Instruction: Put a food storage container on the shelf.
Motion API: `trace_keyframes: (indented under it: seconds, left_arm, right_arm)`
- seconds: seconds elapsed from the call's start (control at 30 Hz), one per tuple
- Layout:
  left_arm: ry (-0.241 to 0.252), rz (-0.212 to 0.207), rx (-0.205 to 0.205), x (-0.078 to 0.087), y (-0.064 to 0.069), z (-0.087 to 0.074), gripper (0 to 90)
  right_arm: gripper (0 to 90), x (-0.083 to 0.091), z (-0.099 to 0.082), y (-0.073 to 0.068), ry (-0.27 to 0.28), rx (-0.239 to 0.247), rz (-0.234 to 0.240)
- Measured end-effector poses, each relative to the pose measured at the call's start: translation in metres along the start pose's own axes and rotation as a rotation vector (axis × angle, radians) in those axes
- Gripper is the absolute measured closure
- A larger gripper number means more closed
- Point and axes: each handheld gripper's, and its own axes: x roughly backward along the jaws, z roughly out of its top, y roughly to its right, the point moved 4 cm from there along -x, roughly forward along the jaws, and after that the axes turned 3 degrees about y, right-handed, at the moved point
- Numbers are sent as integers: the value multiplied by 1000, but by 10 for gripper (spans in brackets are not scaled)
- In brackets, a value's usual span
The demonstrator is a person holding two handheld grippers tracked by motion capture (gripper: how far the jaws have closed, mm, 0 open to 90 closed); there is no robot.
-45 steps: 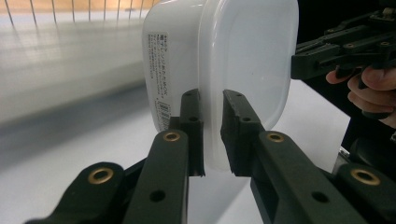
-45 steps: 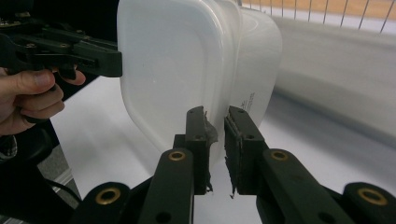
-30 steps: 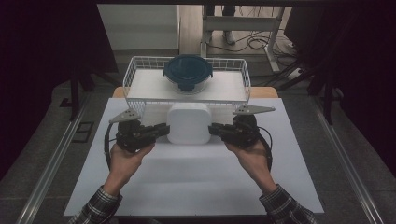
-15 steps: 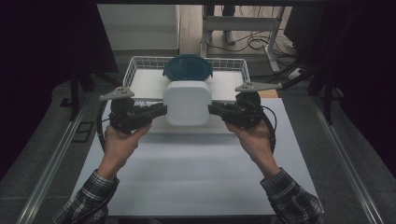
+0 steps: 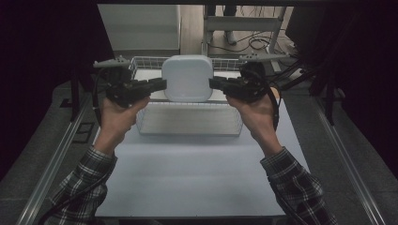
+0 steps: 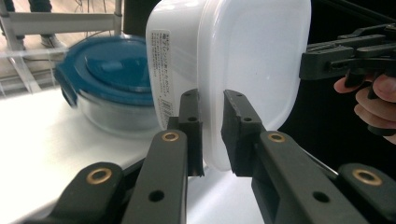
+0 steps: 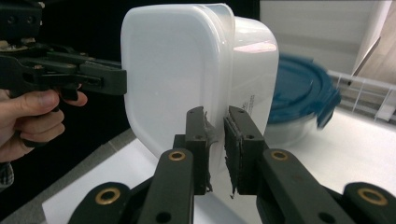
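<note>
1. Nearest the camera in the high view, two forearms in plaid sleeves enter from the bottom edge and extend over the white table point(image 5: 197, 178).
2. The left hand point(image 5: 115, 115) carries the left gripper point(image 5: 157, 86). Its jaws point inward toward the centre of the table.
3. The right hand point(image 5: 256, 112) carries the right gripper point(image 5: 217, 85). Its jaws also point inward, facing the left gripper.
4. The white lidded container point(image 5: 187, 78) is suspended in the air between the two grippers, above the wire basket point(image 5: 190, 126) and clear of the table surface.
5. In the left gripper view, the left gripper point(image 6: 212, 133) is clamped on the rim of the white lidded container point(image 6: 243, 70). One pad lies on each side of the lid edge. A printed label is visible on the container wall.
6. In the right gripper view, the right gripper point(image 7: 215, 144) is clamped on the opposite rim of the white lidded container point(image 7: 187, 70), with the edge pinched between both pads.
7. Each gripper view also shows the opposing gripper and its hand on the far side of the container.
8. Beyond the container, a glass bowl with a blue lid point(image 6: 109, 86) rests on the white surface inside the wire basket.
9. Farthest back, the high view shows a metal frame with cables on the floor.
</note>
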Motion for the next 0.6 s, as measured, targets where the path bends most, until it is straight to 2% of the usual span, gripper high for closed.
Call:
trace_keyframes:
  seconds: [0.23, 0.43, 0.6]
  left_arm:
    - [-15, 13, 12, -10, -15, 25, 785]
    - [-42, 18, 48, -22, -32, 29, 784]
    - [-54, 16, 71, -29, -39, 28, 780]
  right_arm:
    - [786, -13, 25, 12, 10, -18, -25]
    - [782, -30, 30, 27, -13, -59, -37]
    - [777, -39, 29, 36, -23, -93, -39]
